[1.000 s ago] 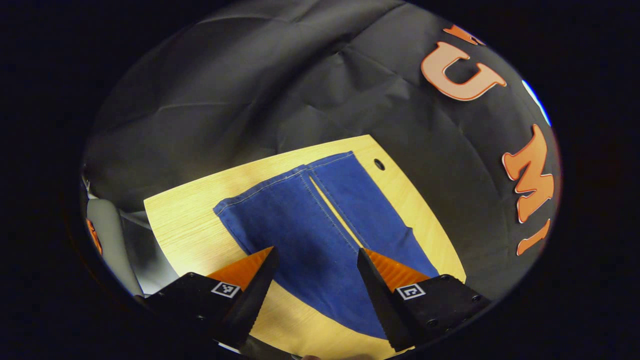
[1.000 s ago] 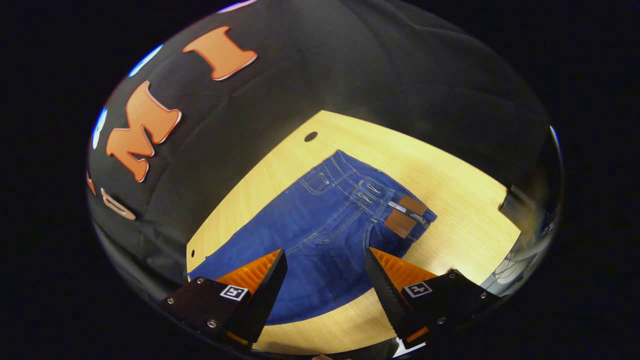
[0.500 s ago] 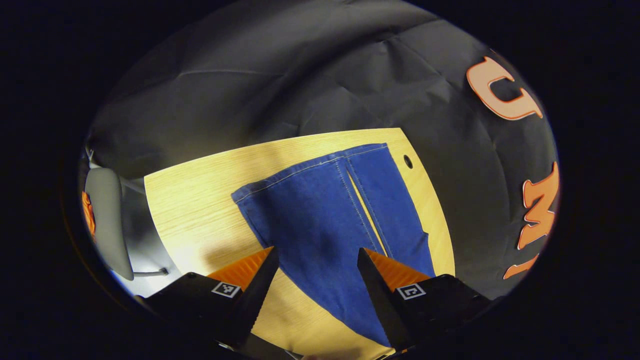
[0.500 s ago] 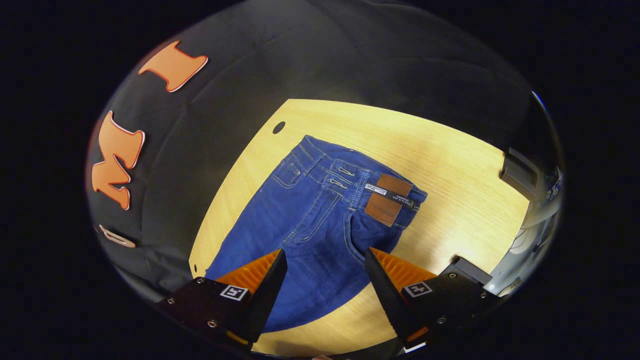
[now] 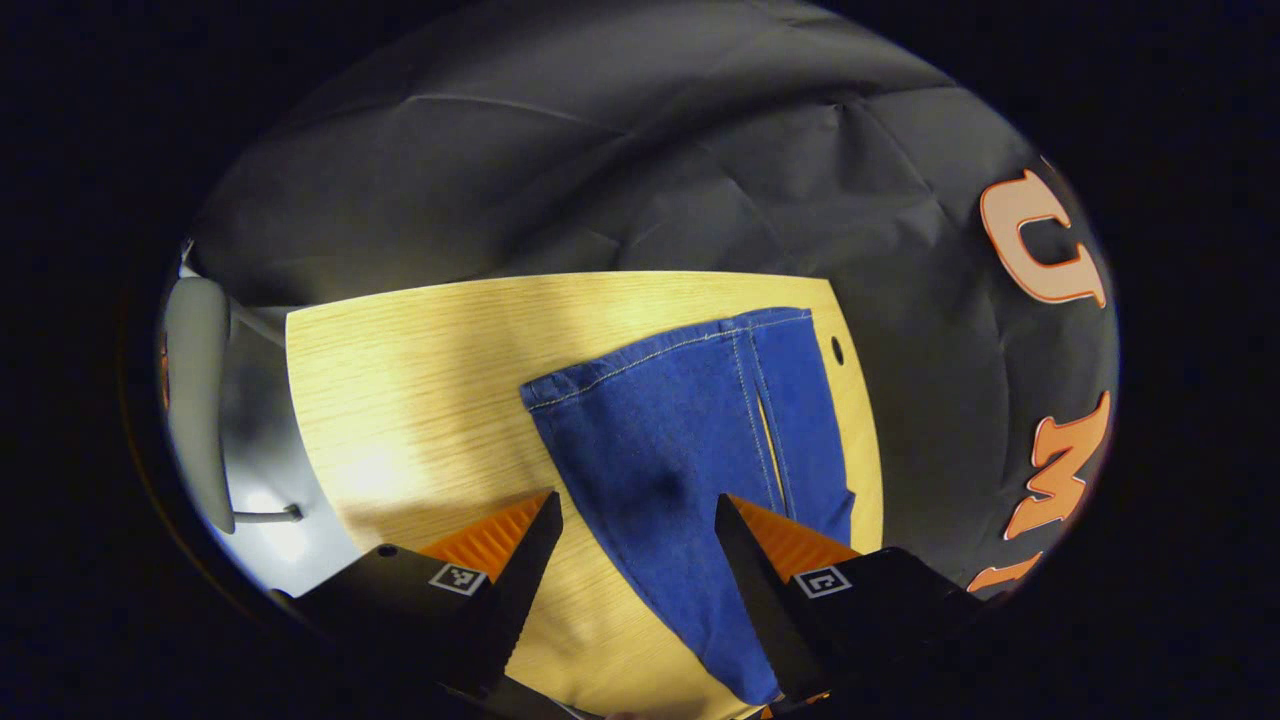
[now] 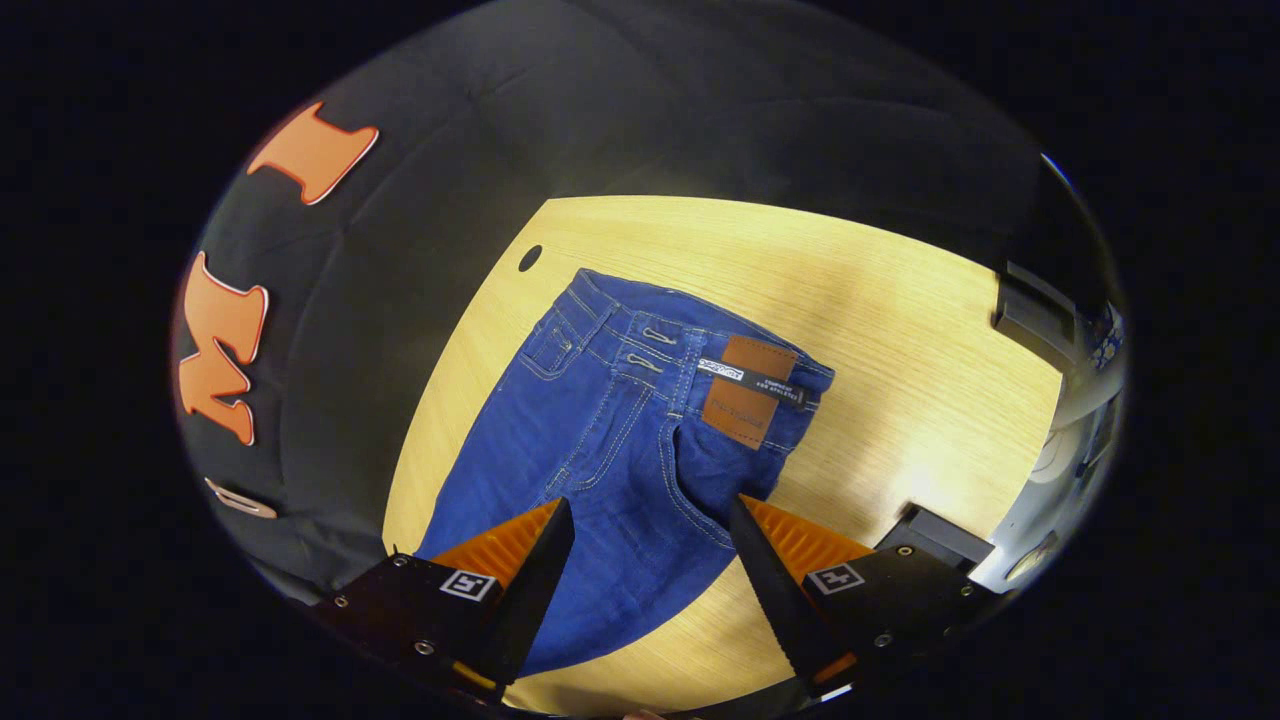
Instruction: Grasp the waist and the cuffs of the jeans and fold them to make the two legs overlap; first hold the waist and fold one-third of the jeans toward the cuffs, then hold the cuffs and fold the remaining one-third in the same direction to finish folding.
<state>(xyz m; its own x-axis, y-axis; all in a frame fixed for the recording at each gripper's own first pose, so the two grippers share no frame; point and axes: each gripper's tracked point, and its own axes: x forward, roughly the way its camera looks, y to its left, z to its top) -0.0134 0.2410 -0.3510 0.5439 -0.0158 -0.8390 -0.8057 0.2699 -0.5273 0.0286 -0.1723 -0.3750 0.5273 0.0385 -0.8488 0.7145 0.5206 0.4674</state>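
Note:
Blue jeans lie flat on the wooden table. In the left gripper view the two cuffs point away from me, with a thin gap between the legs. My left gripper hovers open above the near leg, holding nothing. In the right gripper view the waist with its brown leather patch lies toward the far side. My right gripper hovers open above the seat of the jeans, nothing between its fingers.
A round hole pierces the table near the far leg, seen too as a hole by the waist. A grey chair back stands off the left edge. Dark brackets sit at the right table edge.
Both views have swung: the left gripper drifted leftward, so the cuffs shifted right. The right gripper turned toward the waist, which now lies more central. Both stayed open.

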